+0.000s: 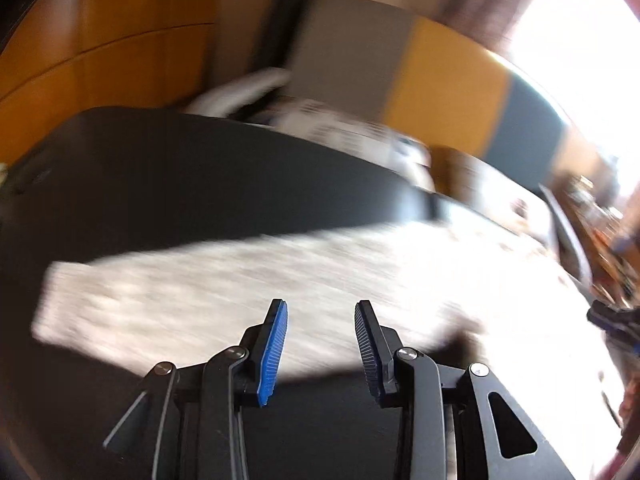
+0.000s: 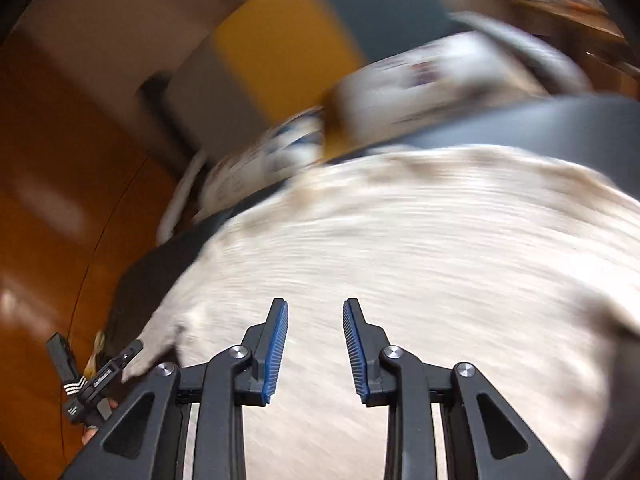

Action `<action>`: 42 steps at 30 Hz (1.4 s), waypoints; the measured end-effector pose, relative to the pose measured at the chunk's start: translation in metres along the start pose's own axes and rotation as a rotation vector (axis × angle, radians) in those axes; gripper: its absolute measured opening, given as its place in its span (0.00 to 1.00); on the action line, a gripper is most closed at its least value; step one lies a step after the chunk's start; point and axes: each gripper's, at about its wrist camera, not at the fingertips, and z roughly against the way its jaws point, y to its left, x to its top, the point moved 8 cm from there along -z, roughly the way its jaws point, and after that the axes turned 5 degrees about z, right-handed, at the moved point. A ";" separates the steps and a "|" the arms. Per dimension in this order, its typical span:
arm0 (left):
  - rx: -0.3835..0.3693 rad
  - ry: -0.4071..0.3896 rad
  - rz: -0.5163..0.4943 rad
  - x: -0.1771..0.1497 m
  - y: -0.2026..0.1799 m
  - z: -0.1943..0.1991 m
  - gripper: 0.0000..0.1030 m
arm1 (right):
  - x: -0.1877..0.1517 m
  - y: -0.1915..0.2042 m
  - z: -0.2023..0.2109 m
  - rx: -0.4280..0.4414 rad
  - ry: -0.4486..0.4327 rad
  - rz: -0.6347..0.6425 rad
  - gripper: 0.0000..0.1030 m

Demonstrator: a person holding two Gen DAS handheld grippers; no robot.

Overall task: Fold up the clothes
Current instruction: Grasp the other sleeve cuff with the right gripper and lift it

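Cream knit garment (image 2: 400, 264) lies spread on the dark table (image 1: 180, 184), reaching from 9 to 3 o'clock in the left wrist view. Left gripper (image 1: 321, 308) and right gripper (image 2: 315, 306) hover above it, jaws partly apart, nothing between them. My read: pinch 1 edge per gripper, lift evenly, lay flat. Printed boxes (image 2: 420, 76) at 12 o'clock: text too blurred to read.

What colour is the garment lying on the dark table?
Off-white, cream-toned garment, no print discernible through the blur; shows best in the right wrist view.
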 end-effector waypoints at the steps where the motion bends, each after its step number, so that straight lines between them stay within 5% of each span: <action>1: -0.038 0.014 -0.028 -0.009 -0.023 0.001 0.36 | -0.003 -0.034 0.030 -0.024 -0.030 -0.075 0.28; 4: -0.143 0.073 -0.125 -0.049 -0.101 0.001 0.38 | -0.020 -0.139 0.116 -0.114 -0.148 -0.299 0.28; 8: -0.233 0.176 -0.261 -0.096 -0.194 -0.011 0.38 | -0.059 -0.260 0.201 -0.065 -0.351 -0.666 0.30; 11: -0.266 0.239 -0.373 -0.131 -0.254 -0.017 0.38 | -0.078 -0.321 0.236 -0.066 -0.466 -0.831 0.28; 15: -0.268 0.276 -0.477 -0.162 -0.304 -0.022 0.38 | -0.093 -0.374 0.244 -0.106 -0.509 -0.983 0.27; 21: -0.237 0.336 -0.505 -0.181 -0.324 -0.040 0.40 | -0.092 -0.410 0.235 -0.135 -0.522 -1.039 0.28; 28: -0.237 0.344 -0.503 -0.180 -0.323 -0.046 0.42 | -0.093 -0.424 0.236 -0.140 -0.635 -1.068 0.26; 33: -0.250 0.335 -0.515 -0.183 -0.324 -0.045 0.47 | -0.080 -0.422 0.232 -0.189 -0.571 -1.009 0.25; 37: -0.266 0.331 -0.504 -0.184 -0.324 -0.044 0.49 | -0.075 -0.424 0.229 -0.288 -0.512 -0.969 0.03; 42: -0.288 0.343 -0.480 -0.182 -0.322 -0.043 0.50 | -0.063 -0.417 0.227 -0.297 -0.517 -0.911 0.04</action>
